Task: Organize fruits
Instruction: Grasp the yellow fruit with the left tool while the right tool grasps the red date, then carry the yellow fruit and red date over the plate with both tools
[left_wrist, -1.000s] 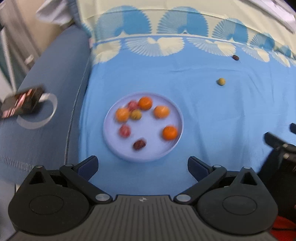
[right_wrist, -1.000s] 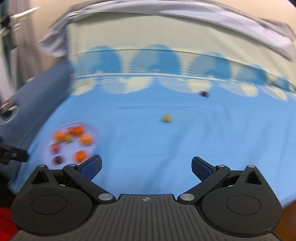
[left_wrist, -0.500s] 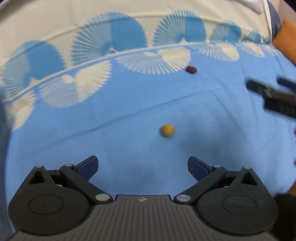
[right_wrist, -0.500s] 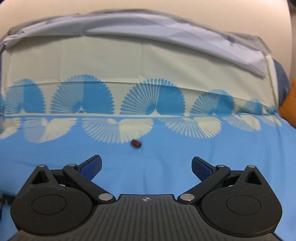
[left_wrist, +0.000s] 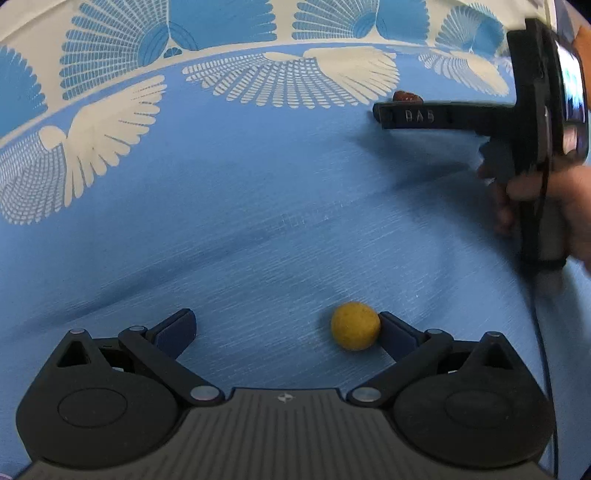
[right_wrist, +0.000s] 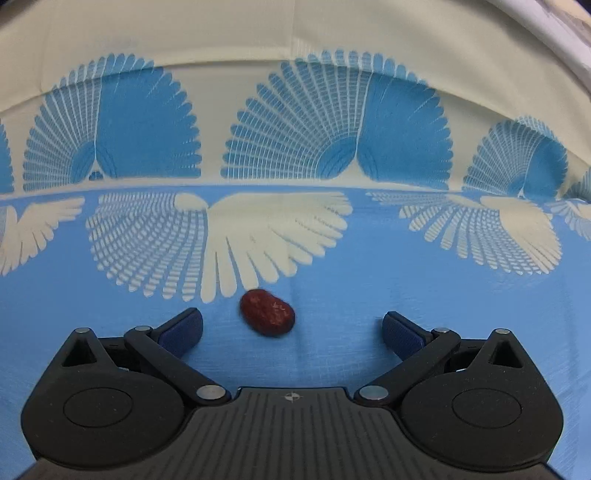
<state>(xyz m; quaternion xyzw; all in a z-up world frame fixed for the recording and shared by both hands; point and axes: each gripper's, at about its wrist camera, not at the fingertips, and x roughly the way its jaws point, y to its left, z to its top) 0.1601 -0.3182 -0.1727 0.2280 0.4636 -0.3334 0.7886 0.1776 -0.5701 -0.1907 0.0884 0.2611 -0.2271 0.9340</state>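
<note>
Two small fruits lie well apart on the blue cloth with cream fan-shaped prints (left_wrist: 258, 206), each with a claw at it. The left claw (left_wrist: 286, 326) is spread wide and low over the cloth, and the small round yellow fruit (left_wrist: 355, 325) sits between its fingers, far over to the right-hand one: the blue pad of that finger (left_wrist: 395, 334) is touching the fruit or just beside it, while the other pad stands well clear. The right claw (right_wrist: 291, 328) is likewise spread wide, and the wrinkled dark-red oval fruit (right_wrist: 267, 312) rests on the cloth between its fingertips, nearer the left one and touching neither. It lies at the foot of a cream fan print. In the left wrist view the right claw reaches in from the right edge, gripped by the person's right hand (left_wrist: 554, 206), with one black finger (left_wrist: 436, 116) stretched across and the red fruit peeping just above it.
</note>
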